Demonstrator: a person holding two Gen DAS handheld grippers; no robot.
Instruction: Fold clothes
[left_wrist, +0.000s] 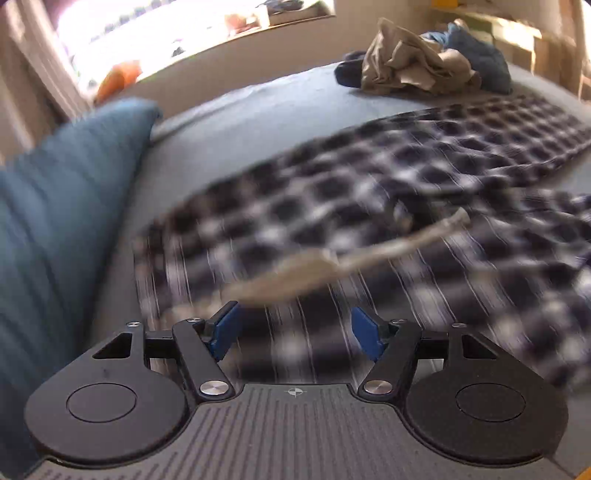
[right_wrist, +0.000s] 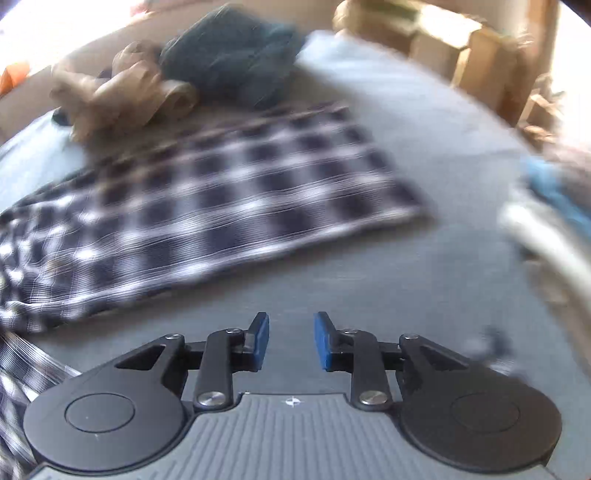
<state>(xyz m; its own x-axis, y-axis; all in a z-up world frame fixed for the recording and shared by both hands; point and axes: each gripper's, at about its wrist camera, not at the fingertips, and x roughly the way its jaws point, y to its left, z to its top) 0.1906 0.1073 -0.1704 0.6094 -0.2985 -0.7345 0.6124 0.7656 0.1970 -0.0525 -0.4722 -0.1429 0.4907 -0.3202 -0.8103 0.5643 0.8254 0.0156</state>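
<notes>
A dark blue and white checked garment (left_wrist: 369, 192) lies spread flat on the grey bed (left_wrist: 240, 110), with a beige drawstring (left_wrist: 332, 258) across its near end. My left gripper (left_wrist: 295, 328) is open and empty, just above the garment's near edge. In the right wrist view the same checked garment (right_wrist: 229, 199) lies ahead and to the left. My right gripper (right_wrist: 291, 339) is open and empty over bare grey sheet (right_wrist: 424, 266), apart from the garment's edge. Both views are motion-blurred.
A heap of beige cloth (left_wrist: 410, 62) and dark blue cloth (left_wrist: 480, 55) sits at the far end of the bed; it also shows in the right wrist view (right_wrist: 155, 88). A blue pillow (left_wrist: 62, 206) lies at the left. Cardboard boxes (right_wrist: 472, 62) stand beyond the bed.
</notes>
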